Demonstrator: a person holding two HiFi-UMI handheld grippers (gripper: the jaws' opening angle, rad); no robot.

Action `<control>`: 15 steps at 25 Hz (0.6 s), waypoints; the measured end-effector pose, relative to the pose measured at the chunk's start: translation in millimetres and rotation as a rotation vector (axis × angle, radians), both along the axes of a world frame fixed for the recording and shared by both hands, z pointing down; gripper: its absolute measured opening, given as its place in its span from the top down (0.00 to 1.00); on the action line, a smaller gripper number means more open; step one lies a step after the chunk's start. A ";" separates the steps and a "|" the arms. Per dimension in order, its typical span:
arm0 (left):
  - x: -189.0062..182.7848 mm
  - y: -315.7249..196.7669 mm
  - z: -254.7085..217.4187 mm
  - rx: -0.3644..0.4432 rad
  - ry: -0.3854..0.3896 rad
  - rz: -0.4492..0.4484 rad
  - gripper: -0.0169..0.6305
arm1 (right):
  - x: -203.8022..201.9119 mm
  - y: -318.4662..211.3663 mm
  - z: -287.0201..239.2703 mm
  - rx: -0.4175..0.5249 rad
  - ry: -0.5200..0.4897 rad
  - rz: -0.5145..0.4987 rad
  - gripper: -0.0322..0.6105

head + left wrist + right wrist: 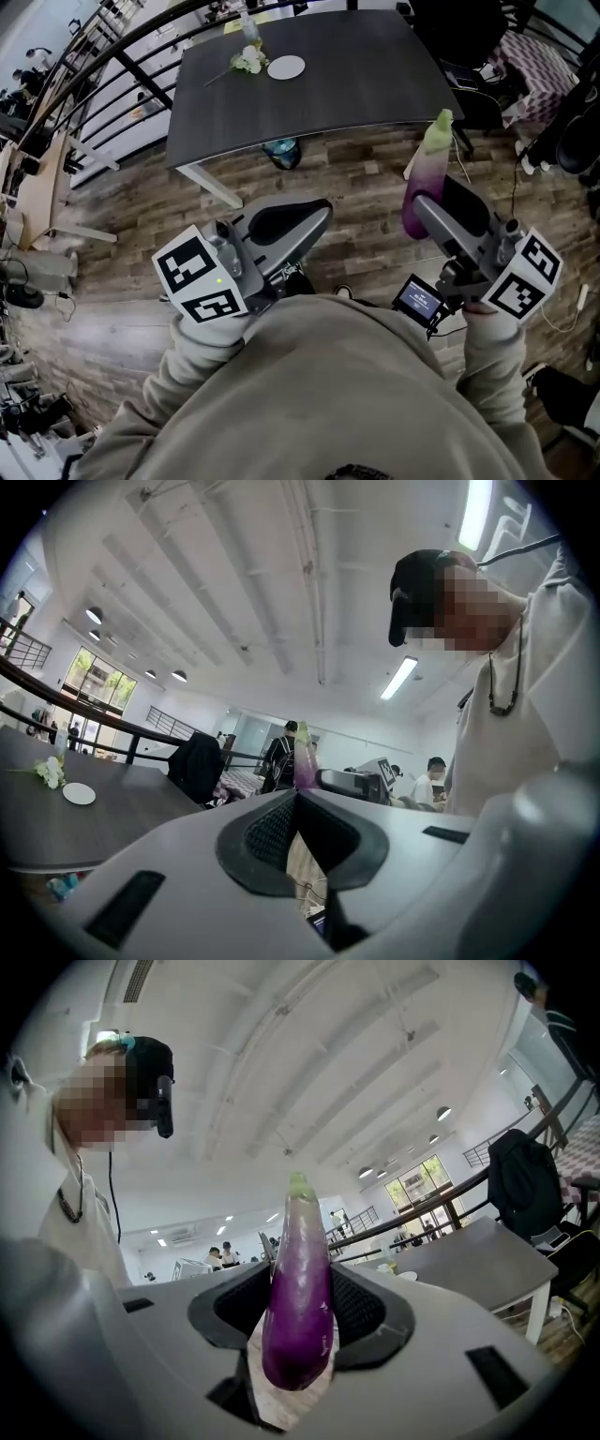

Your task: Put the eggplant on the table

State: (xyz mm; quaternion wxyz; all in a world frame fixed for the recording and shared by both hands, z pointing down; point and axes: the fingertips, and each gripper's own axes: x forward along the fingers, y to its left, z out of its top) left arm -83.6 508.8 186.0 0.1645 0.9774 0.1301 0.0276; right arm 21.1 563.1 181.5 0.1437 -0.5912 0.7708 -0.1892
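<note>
Eggplant [300, 1288], long and glossy purple with a pale green cap, stood upright in the right tool [433, 208]. The two dark ribbed pads [361, 1302] pressed on its sides below the middle, so the jaws stood fairly wide apart, held so by the vegetable's body. The rounded bottom end hung below the pads and the cap rose well above them.

From the head view, the eggplant was carried in the air over the wooden floor [122, 253], just short of the near right corner of the dark grey tabletop [309, 84], and was not resting on it. On the far part of that tabletop lay a small white plate [286, 67], and just beside the plate a little bunch of white flowers [248, 61]. A blue object [281, 150] sat on the floor under the near edge.

The left tool [314, 214] pointed the same way, toward the tabletop. Its jaws were closed tip to tip with nothing between them, and only floor showed through the narrow gap below the tips. Both tools were held close to the person's grey sweatshirt [328, 394], the marker cubes [199, 279] at the wrists. Black railings [122, 56] ran along the left of the room.
</note>
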 end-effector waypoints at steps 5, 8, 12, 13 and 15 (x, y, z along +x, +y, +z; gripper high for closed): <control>12.2 -6.0 -4.3 0.002 0.016 0.046 0.96 | 8.2 -1.5 -5.2 0.008 -0.008 0.034 0.63; 18.8 -14.1 -7.7 -0.002 0.022 0.055 0.96 | 13.2 -6.7 -9.5 0.000 0.011 0.043 0.63; 25.4 -24.7 -3.3 -0.013 0.027 0.069 0.96 | 20.3 -13.6 -6.9 -0.005 0.011 0.070 0.63; 26.6 -28.1 -2.8 -0.016 0.029 0.073 0.96 | 20.9 -16.1 -6.0 -0.007 0.012 0.076 0.63; 27.7 -38.3 -2.9 -0.018 0.035 0.078 0.96 | 21.1 -25.2 -5.7 -0.006 0.014 0.084 0.63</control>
